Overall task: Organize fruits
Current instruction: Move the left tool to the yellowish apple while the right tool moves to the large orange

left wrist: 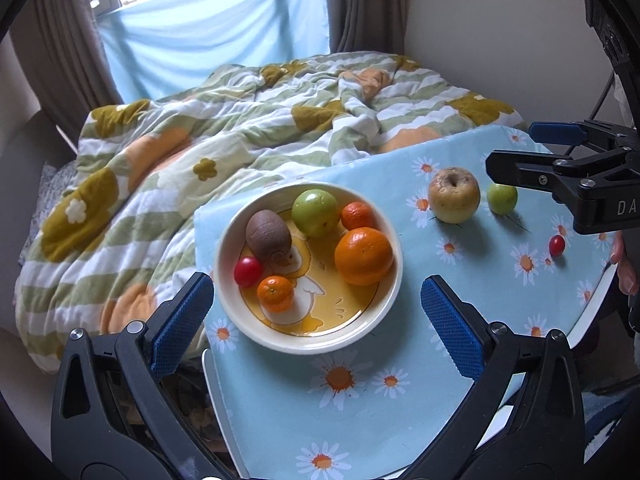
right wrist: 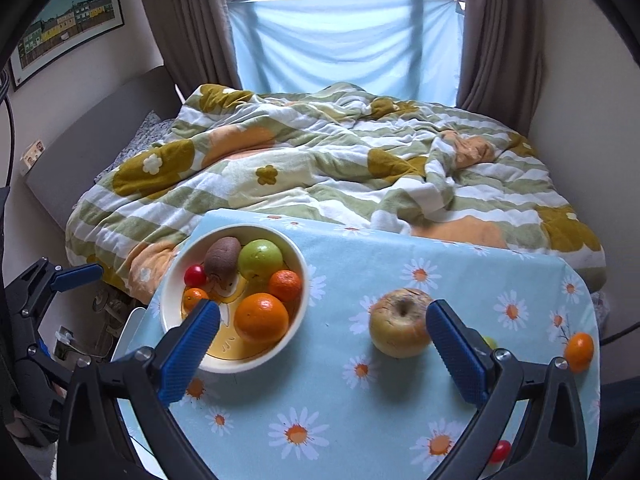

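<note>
Blue-padded fingers (right wrist: 456, 354) of the right gripper (right wrist: 320, 352) stand wide open and empty above the daisy-print worktop (right wrist: 340, 412); the left gripper (left wrist: 316, 324) is likewise spread wide, holding nothing, with the bowl (left wrist: 240, 320) just beyond it.

Inside the bowl lie a kiwi (left wrist: 267, 236), a green apple (left wrist: 315, 213), a large orange (left wrist: 364, 256), two small mandarins and a red tomato (left wrist: 248, 271).

Still loose on the cloth are a wrinkled yellow apple (right wrist: 400, 328), a small green fruit (left wrist: 502, 199), a cherry tomato (left wrist: 557, 245) and a mandarin (right wrist: 579, 351) near the right edge.

Beyond them lies the bed (right wrist: 320, 176).

Round fruit may roll: a glancing pinch could send the edge mandarin off the worktop, and a dropped apple could knock fruit out of the bowl.
</note>
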The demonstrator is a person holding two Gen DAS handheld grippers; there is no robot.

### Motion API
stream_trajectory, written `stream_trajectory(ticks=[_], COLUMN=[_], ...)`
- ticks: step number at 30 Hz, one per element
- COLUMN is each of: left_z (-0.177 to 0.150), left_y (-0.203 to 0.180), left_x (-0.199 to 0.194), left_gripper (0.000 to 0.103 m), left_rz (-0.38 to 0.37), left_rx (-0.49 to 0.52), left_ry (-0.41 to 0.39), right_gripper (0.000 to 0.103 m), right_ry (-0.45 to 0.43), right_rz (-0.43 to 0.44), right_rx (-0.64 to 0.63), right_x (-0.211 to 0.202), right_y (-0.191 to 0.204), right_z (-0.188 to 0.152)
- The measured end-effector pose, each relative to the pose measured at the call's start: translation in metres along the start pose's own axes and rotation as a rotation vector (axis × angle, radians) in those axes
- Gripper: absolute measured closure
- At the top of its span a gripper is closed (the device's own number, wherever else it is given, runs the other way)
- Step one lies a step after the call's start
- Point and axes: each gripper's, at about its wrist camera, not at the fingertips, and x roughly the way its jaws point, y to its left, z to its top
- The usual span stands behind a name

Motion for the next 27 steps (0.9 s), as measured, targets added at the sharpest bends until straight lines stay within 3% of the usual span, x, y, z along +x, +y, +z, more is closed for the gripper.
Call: stream_trajectory(ticks=[7,14,27], left_z=[0.024,0.044,0.065], left_y=[-0.042,-0.101,-0.168], left_x=[0.008,0.029,0.107], left_gripper=[0.0,0.0,0.0], left_rz=[-0.027,-0.008,0.036], left_rx=[0.049,0.048,-0.022], left_ry=[-0.011,0.007,0.056], right_gripper=[0.0,0.0,0.0], right_ry=[-0.013,-0.016,0.031], right_rz=[-0.076,-0.13,-0.126], right_rx=[0.091,0.073,-0.007], right_x=[-0.035,-0.05,-0.02], right_y=[-0.063,-0.131,-0.237], right_z=[-0.018,-0.034,-0.057])
